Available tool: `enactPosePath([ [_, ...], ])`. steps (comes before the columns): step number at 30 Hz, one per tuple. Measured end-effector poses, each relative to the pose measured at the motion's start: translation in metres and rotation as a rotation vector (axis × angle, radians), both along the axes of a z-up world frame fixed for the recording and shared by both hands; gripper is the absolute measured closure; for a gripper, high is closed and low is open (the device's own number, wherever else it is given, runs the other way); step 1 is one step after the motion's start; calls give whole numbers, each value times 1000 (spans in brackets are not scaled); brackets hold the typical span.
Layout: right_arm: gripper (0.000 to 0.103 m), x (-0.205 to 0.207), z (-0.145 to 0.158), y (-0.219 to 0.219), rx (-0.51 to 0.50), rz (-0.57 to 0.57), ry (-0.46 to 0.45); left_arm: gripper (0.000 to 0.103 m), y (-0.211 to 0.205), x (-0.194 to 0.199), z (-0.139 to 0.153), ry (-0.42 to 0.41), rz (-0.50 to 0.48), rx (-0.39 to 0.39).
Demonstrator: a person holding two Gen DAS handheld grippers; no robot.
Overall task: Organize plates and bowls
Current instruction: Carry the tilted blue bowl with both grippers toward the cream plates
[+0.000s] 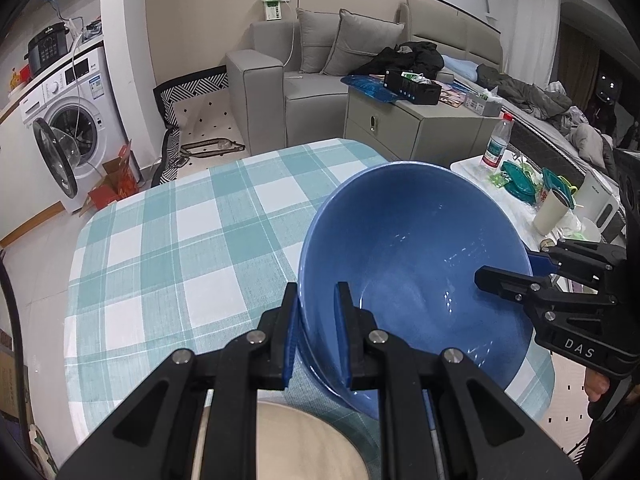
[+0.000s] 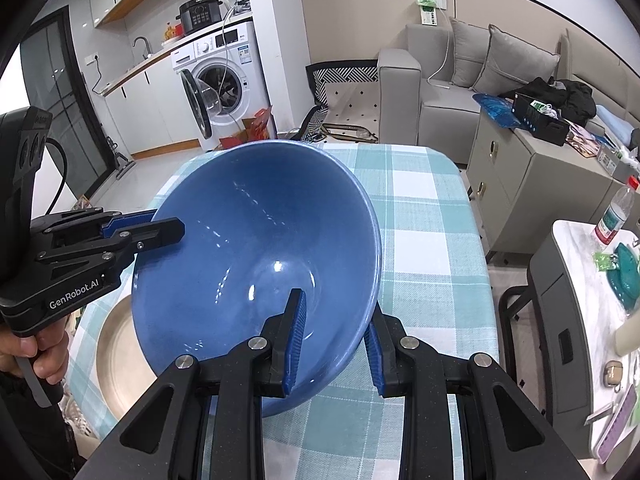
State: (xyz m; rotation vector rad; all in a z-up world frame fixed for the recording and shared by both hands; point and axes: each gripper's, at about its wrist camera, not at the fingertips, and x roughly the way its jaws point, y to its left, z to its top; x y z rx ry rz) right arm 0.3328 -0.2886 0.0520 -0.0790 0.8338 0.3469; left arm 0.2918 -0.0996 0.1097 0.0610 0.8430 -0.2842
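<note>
Through my left wrist camera, my left claw (image 1: 316, 312) is pinched narrow on the near rim of the blue bowl (image 1: 412, 272): one blue pad (image 1: 343, 320) sits inside the wall, the other outside it. The bowl is tilted, its mouth turned up toward me, and it hangs over the right part of the table with the teal-and-white checked cloth (image 1: 192, 248). At the bowl's far right rim my right claw (image 1: 516, 272) comes in from the side, one finger inside the bowl and one behind the rim. Under my left claw, at the bottom of the view, part of a beige plate (image 1: 304, 436) lies on the cloth (most of it is hidden by the claw's body).

Through my right wrist camera, my right claw (image 2: 336, 344) grips the same bowl (image 2: 256, 248) at its near right rim, the wall caught between the two pads, the jaws only as far apart as the wall is thick. My left claw (image 2: 160, 226) clamps the opposite rim at the left, and my hand (image 2: 36, 354) shows below it around the handle. The plate (image 2: 116, 364) lies on the checked cloth (image 2: 420, 240) just below the bowl's left side; whether the bowl's base touches the cloth I cannot tell.
</note>
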Motion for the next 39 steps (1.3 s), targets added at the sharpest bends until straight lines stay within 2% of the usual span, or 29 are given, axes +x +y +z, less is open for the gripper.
enactPosePath([
  [11,75,8,-15,3,-11,5,28,88,3,4,-18,38,6,3],
  [21,75,11,-21,5,-27,9,35,88,4,7,-24,50,9,6],
  [39,75,13,-33,18,-108,11,35,88,3,12,-42,65,13,42],
])
